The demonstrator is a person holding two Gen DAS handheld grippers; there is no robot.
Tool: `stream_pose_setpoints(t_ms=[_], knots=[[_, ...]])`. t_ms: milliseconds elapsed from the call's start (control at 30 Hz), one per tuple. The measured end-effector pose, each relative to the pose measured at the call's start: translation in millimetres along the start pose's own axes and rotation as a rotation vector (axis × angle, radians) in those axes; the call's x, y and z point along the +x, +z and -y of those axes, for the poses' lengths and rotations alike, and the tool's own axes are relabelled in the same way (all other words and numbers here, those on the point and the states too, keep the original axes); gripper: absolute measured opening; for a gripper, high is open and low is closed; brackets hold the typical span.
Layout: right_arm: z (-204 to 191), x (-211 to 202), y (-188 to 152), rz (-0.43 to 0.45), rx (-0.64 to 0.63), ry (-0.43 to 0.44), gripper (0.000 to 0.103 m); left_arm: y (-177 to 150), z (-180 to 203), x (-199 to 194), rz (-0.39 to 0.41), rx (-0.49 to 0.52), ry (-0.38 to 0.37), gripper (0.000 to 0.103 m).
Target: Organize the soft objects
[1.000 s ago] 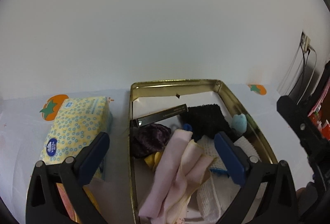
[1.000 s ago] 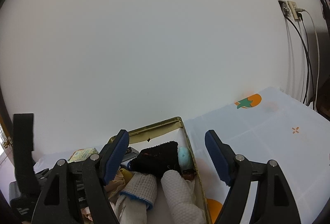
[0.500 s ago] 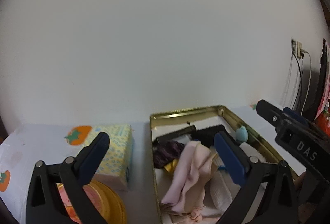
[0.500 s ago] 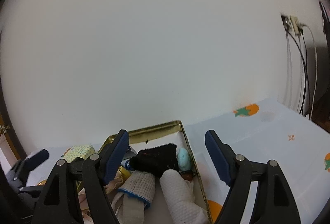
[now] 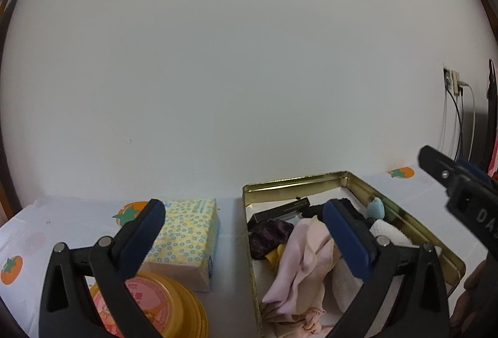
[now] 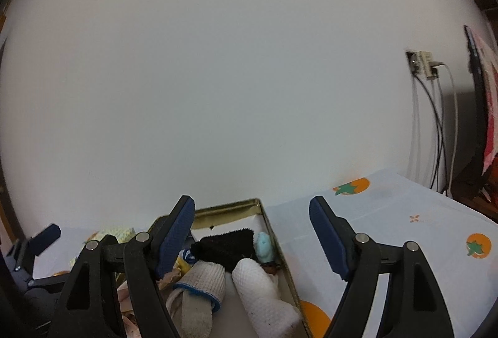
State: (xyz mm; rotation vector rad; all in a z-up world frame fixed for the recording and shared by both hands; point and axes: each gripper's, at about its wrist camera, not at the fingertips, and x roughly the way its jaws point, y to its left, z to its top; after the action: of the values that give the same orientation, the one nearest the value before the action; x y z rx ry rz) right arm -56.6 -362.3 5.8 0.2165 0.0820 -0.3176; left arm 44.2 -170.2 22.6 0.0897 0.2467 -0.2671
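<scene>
Soft items (image 5: 298,260) all in gold tin (image 5: 295,182); both tongs (image 5: 242,232) (image 6: 252,229) pulled back since, wide open, empty. Prob. done or re-aiming.

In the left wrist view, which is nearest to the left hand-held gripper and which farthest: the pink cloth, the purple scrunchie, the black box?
From the left hand-held gripper:
1. Pink cloth, in the tin's near part, beside the right finger.
2. Purple scrunchie, at the tin's left wall.
3. Black box, near the tin's back wall.
</scene>
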Motion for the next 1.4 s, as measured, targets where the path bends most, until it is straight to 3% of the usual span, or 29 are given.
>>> stream_pose_setpoints(t_ms=[233, 400, 533, 1400], knots=[[-1.3, -18.2, 1.1, 0.067, 0.001, -0.019, 0.079, -0.5, -6.5, -12.8, 0.006, -0.032, 0.024, 0.103], [-6.6, -33.0, 0.3, 0.118, -0.023, -0.032, 0.085, -1.2, -6.8, -19.9, 0.009, -0.031, 0.065, 0.103], [-9.9, -36.4, -1.9, 0.087, -0.036, -0.024, 0.085, -1.7, -9.0, -27.6, 0.014, -0.035, 0.069, 0.103], [-12.1, -53.3, -2.0, 0.160, -0.041, -0.054, 0.088, -1.8, -10.7, -42.2, 0.033, -0.029, 0.076, 0.103]])
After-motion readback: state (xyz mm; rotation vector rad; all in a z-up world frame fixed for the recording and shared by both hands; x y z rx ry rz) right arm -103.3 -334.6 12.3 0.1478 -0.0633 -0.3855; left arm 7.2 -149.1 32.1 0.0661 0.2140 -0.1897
